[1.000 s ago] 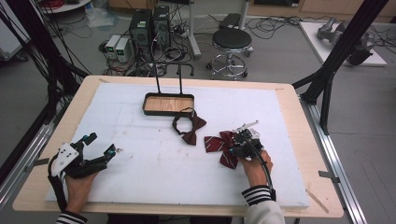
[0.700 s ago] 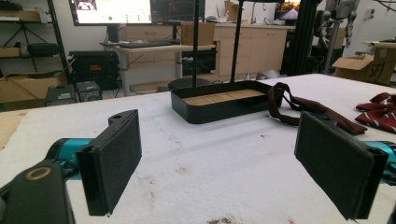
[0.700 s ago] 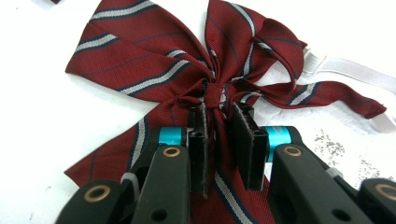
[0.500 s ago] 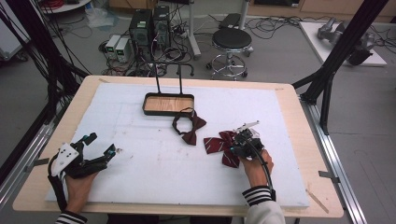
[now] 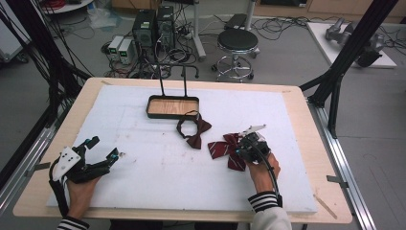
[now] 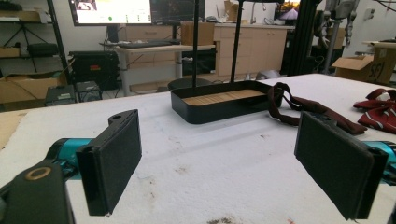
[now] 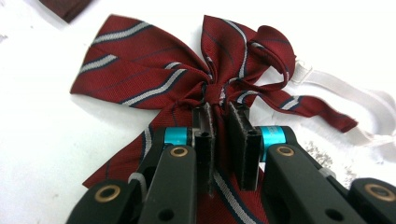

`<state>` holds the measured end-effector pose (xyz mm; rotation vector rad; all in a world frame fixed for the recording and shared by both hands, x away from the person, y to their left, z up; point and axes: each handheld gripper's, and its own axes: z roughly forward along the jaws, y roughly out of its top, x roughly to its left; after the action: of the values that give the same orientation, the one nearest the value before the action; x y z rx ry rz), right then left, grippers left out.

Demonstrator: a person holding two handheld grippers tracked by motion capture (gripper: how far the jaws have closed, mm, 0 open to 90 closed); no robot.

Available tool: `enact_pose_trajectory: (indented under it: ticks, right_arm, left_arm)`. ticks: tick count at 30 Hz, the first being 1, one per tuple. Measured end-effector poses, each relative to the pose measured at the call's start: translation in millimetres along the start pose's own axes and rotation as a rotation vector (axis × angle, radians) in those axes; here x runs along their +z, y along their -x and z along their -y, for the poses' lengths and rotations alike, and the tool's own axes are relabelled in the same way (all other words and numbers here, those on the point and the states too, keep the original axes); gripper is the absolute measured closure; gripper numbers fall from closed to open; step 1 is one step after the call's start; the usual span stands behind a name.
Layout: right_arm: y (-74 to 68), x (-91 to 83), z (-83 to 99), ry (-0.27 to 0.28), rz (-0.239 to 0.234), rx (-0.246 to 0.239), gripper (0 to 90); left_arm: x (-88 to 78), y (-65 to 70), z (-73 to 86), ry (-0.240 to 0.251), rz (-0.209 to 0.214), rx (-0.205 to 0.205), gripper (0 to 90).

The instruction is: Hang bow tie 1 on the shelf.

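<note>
Grasp step: right gripper (image 7: 219, 122) had just been closing its jaws and now pinched the striped bow tie (image 7: 187, 79) at its knot, tie lying flat on the tabletop (image 5: 143, 191) right of centre. Left gripper (image 6: 233, 163) rested at the near left, jaws wide open, nothing between them. Next move likely a lift, maybe toward the tray (image 5: 173, 106) at the far middle; needs a firm hold on the knot. Plain bow tie (image 5: 194, 130) lay just before the tray. White padded surface, stained; lab room with stool (image 5: 238, 40), computers, cables.
</note>
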<state>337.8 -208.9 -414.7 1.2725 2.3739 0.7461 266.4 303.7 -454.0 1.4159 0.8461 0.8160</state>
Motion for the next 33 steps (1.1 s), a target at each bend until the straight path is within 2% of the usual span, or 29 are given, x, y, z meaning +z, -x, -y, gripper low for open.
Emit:
enact_pose_trajectory:
  ticks: [3, 9, 12, 14, 26, 33]
  right_arm:
    - [-1.9, -4.2, -0.9, 0.038, 0.006, -0.009, 81.4]
    - [-8.2, -15.8, -2.7, 0.150, 0.021, -0.032, 81.4]
    - [-9.9, -18.8, -3.3, 0.178, 0.030, -0.036, 81.4]
    - [-11.1, -22.8, -4.1, 0.225, 0.037, -0.033, 81.4]
    - [-11.9, -37.1, -8.4, 0.453, -0.020, 0.030, 81.4]
    - [-15.5, -40.6, -16.1, 0.540, -0.060, 0.043, 81.3]
  left_arm:
    - [0.0, 0.0, 0.0, 0.000, 0.000, 0.000, 15.2]
    - [0.0, 0.1, 0.0, -0.001, 0.000, 0.001, 15.2]
    - [0.0, 0.2, 0.0, -0.001, 0.000, 0.001, 15.2]
    - [-0.1, 0.2, 0.0, -0.002, 0.001, 0.002, 15.2]
    - [0.0, 0.2, 0.0, -0.002, 0.001, 0.004, 15.2]
    - [0.0, 0.2, 0.0, -0.002, 0.001, 0.004, 15.2]
